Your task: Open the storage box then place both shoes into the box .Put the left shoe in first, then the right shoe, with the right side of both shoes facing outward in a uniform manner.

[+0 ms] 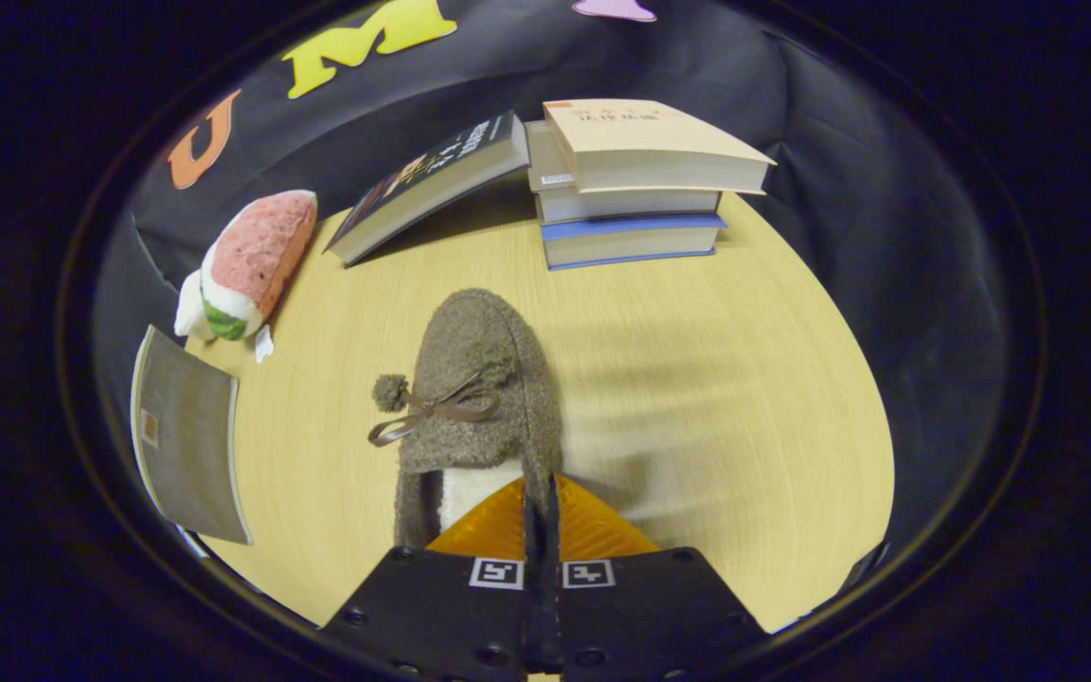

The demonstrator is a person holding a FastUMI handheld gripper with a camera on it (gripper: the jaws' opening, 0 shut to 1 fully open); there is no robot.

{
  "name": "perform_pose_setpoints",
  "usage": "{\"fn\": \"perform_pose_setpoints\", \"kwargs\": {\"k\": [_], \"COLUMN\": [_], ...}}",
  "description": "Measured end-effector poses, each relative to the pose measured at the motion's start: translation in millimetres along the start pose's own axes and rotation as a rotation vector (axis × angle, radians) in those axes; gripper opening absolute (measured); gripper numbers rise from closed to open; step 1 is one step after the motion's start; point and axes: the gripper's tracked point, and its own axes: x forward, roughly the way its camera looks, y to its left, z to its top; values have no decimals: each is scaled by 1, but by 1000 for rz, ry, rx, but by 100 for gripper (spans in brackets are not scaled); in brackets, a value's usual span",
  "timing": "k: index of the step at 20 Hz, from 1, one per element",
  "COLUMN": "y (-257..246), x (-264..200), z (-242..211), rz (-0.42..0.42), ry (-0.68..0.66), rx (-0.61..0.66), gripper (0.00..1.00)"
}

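Note:
A brown fuzzy shoe (470, 379) with a ribbon bow, pom-poms and a pale lining points away from me, just ahead of the fingers. My gripper (542, 493) is shut on the shoe, with the two fingers pressed together over the right-hand rim of its opening. I cannot tell whether the shoe rests on the wooden table (716, 398) or hangs just above it. A grey box-like object (187, 436) with a small orange tag lies to the left of the shoe at the table's edge. Its inside is hidden.
A plush toy (247, 260) in pink, white and green lies beyond the grey object. Past the shoe stands a stack of books (635, 185), with a dark book (427, 185) leaning on its left side. Bare tabletop stretches to the right of the shoe.

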Motion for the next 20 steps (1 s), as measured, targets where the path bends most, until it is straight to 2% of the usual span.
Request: {"fn": "perform_pose_setpoints", "kwargs": {"k": [6, 10, 16, 20], "y": [24, 71, 207, 300], "x": [-43, -90, -171, -204], "z": [8, 16, 28, 33], "rz": [39, 94, 210, 287], "ry": [-37, -77, -133, -171], "rx": [73, 98, 71, 38], "gripper": [0, 0, 0, 0]}}
